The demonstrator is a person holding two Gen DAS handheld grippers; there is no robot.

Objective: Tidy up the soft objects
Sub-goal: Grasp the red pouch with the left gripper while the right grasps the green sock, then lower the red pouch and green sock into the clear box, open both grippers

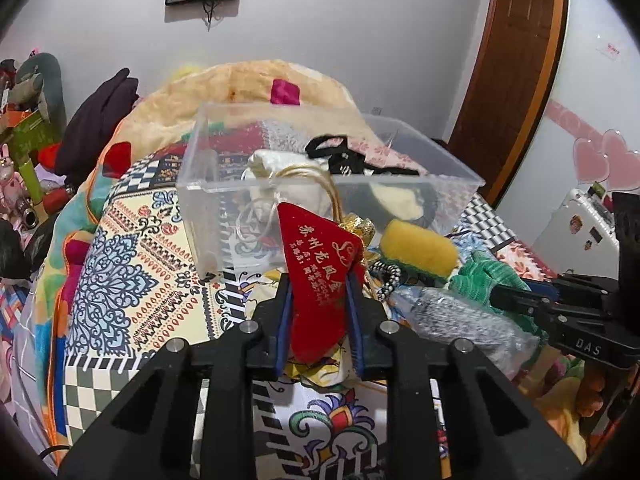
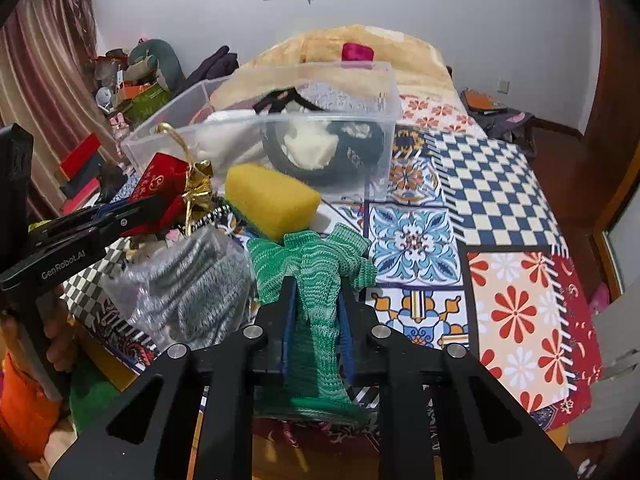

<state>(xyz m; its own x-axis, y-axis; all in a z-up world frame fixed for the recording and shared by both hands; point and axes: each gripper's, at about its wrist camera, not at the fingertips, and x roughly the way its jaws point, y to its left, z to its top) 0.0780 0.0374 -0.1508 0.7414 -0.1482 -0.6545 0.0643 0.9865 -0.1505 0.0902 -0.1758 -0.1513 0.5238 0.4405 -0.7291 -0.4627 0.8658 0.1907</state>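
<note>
My left gripper (image 1: 319, 280) is shut on a red velvet pouch (image 1: 316, 272) with gold lettering and a gold cord, held just in front of the clear plastic box (image 1: 200, 200). The pouch also shows in the right wrist view (image 2: 160, 184). My right gripper (image 2: 316, 286) is shut on a green knit glove (image 2: 316, 276). The box (image 2: 384, 148) holds a cream cloth bag (image 1: 280, 184) and a black-rimmed item (image 2: 320, 148). A yellow sponge (image 2: 272, 198) and a bagged grey knit item (image 2: 188, 288) lie between the grippers.
All lies on a bed with a patterned patchwork cover (image 2: 480, 184). A tan blanket (image 1: 248, 80) with a magenta patch is heaped behind the box. Toys and clutter (image 1: 28, 120) stand at the left. A wooden door (image 1: 516, 60) is at the right.
</note>
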